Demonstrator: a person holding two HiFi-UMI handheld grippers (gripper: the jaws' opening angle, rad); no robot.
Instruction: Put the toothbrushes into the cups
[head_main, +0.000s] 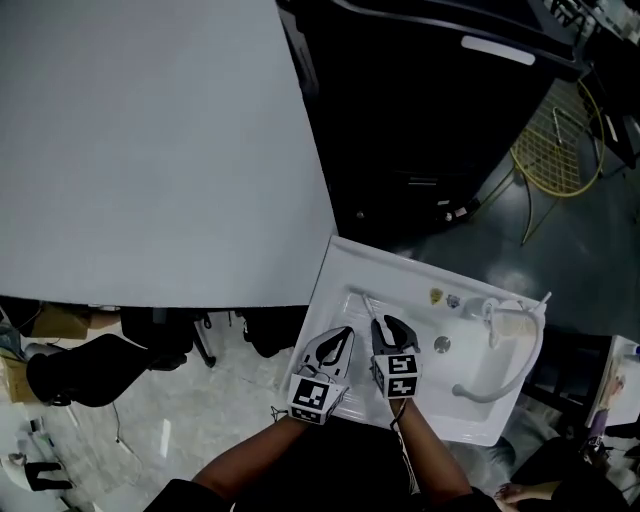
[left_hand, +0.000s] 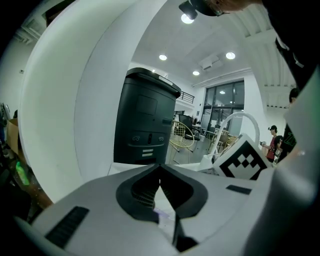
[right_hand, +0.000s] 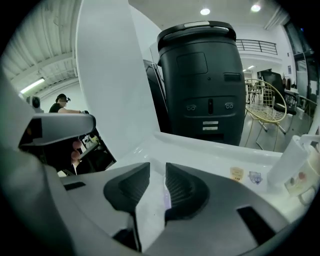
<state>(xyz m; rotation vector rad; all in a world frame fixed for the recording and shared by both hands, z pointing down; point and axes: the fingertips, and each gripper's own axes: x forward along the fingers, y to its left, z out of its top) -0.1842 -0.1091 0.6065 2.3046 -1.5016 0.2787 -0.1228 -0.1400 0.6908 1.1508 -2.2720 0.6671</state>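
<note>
Left hand-held gripper (head_main: 346, 334) has its jaws closed together on nothing; right hand-held gripper (head_main: 388, 324) has its jaws slightly apart. Both are over the white sink (head_main: 340, 262). A cup (head_main: 515, 328) stands on its right side, and a toothbrush (head_main: 368, 303) lies on the sink just ahead of the right jaws.

Glossy sink (head_main: 390, 265), matt right gripper (right_hand: 157, 168)

Recessed ceiling lights (left_hand: 187, 18) give bright, even indoor light; the head view is softer and dimmer, with the bin (head_main: 420, 110) near black and the panel (head_main: 150, 150) flat pale; both gripper views bow strongly at the edges, with black corners and the near fingers (right_hand: 187, 187) blurred.
</note>
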